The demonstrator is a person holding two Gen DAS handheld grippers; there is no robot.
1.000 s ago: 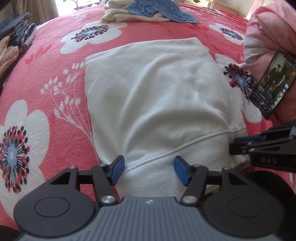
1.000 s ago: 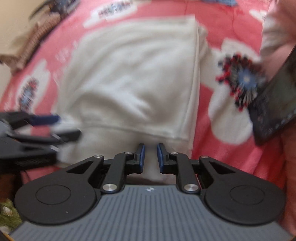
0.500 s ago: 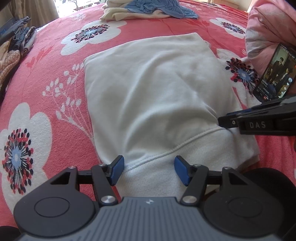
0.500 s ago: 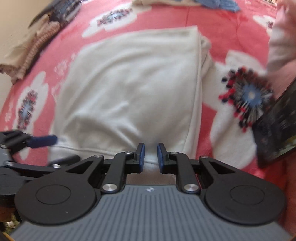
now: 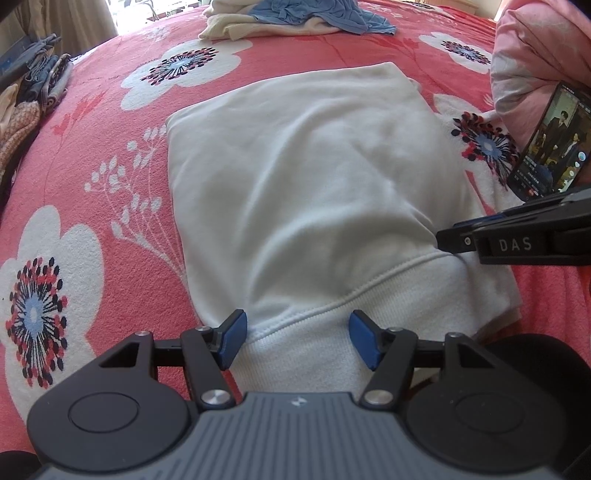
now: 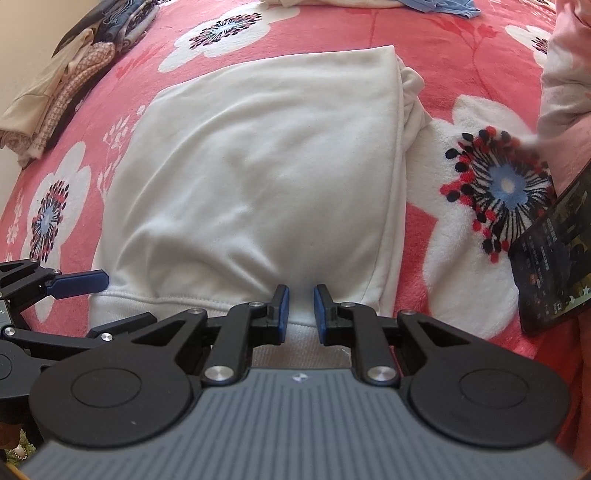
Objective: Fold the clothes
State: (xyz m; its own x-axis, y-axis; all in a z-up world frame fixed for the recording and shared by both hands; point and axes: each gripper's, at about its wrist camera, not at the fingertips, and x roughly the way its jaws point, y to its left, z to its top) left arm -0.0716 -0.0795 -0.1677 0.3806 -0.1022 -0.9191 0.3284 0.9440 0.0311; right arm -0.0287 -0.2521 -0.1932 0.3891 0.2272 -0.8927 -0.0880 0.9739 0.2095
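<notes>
White sweatshirt (image 5: 306, 192), partly folded, on a floral bedspread (image 5: 92, 166), with 2 grippers at its ribbed hem.

Left wrist view: left gripper (image 5: 297, 339) stands released, pads straddling the hem, not pressing; sides appear tucked in, so a crosswise fold probably remains. The long axis runs from the hem away toward the heap of clothes (image 5: 295, 18). Right wrist view: right gripper (image 6: 299, 314) is nearly closed with a narrow gap, empty, over the hem near the sweatshirt's right edge; a phone (image 6: 554, 258) lies right of it.
</notes>
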